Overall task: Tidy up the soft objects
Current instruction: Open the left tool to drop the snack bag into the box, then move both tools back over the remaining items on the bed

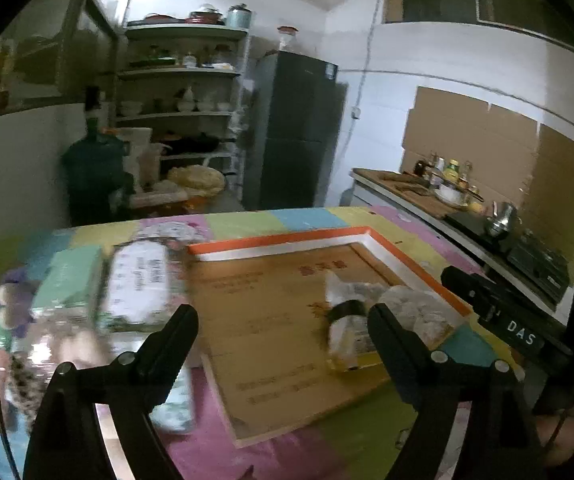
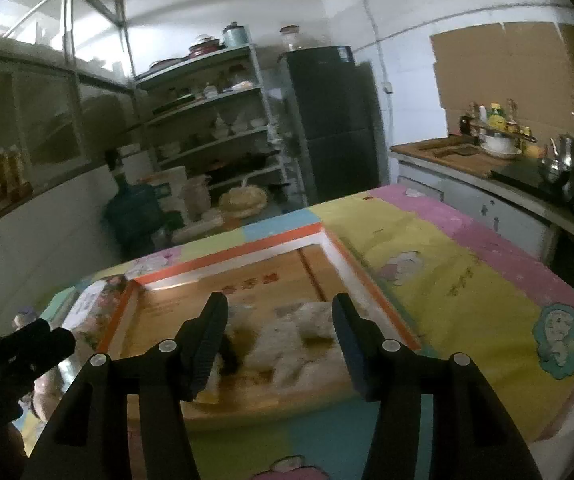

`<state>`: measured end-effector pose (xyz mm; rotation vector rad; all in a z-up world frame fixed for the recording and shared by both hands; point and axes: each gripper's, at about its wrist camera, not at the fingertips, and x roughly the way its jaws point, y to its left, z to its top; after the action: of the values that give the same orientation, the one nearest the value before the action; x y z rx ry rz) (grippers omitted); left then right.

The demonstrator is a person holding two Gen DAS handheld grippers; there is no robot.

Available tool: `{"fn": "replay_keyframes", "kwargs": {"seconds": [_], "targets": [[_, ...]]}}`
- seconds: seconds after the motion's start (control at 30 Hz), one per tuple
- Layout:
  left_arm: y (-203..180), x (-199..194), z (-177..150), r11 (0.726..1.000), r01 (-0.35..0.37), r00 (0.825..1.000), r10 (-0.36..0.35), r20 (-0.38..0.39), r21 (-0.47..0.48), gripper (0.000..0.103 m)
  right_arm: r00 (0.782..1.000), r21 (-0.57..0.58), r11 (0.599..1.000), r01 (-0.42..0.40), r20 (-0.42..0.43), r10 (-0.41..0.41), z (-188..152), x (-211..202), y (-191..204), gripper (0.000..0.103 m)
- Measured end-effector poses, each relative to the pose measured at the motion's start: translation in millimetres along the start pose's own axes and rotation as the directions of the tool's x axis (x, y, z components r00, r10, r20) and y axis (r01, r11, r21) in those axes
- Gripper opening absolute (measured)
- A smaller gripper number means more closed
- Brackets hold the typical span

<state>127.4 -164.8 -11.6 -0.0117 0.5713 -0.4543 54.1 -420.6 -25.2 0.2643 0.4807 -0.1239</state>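
A shallow cardboard box (image 1: 287, 240) with an orange rim lies on the colourful table cover (image 2: 447, 260). In its near right corner lies a white fluffy soft thing (image 1: 407, 308) with a dark band; in the right wrist view this fluffy thing (image 2: 287, 336) lies just beyond the fingers. My left gripper (image 1: 283, 320) hangs open above the box (image 2: 247, 244), nothing between its fingers. My right gripper (image 2: 279, 304) is open too, raised over the fluffy thing and not touching it. Left of the box lie a patterned soft pack (image 1: 139, 284), a green pack (image 1: 71, 276) and blurred plush items (image 1: 11, 300).
Behind the table stand a dark fridge (image 1: 299, 132), a shelf rack of dishes (image 1: 179, 92) and a water jug (image 1: 95, 168). To the right runs a counter (image 2: 467, 160) with bottles, a bowl and a kettle (image 2: 559, 164). The table's right half (image 2: 427, 280) is bare cover.
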Motion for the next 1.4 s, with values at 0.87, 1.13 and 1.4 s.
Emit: {"fn": "replay_keyframes", "kwargs": {"seconds": [0.87,1.13,1.4], "targets": [[97,-71,-17,0.966,-0.235,0.970,0.240,0.043,-0.104,0.087,0.983,-0.183,0.966,-0.182,-0.044,0.177,-9,4,134,0.068],[143,-94,-32,0.934,-0.297,0.949,0.312,0.045,-0.198,0.087,0.975,-0.231,0.947,-0.222,-0.063,0.213,-18,-1,162,0.072],[186,-111,-50,0.896,-0.351,0.929,0.371,0.022,-0.272,0.087,0.960,-0.269,0.922,-0.280,-0.097,0.263,-28,0,187,0.072]]}}
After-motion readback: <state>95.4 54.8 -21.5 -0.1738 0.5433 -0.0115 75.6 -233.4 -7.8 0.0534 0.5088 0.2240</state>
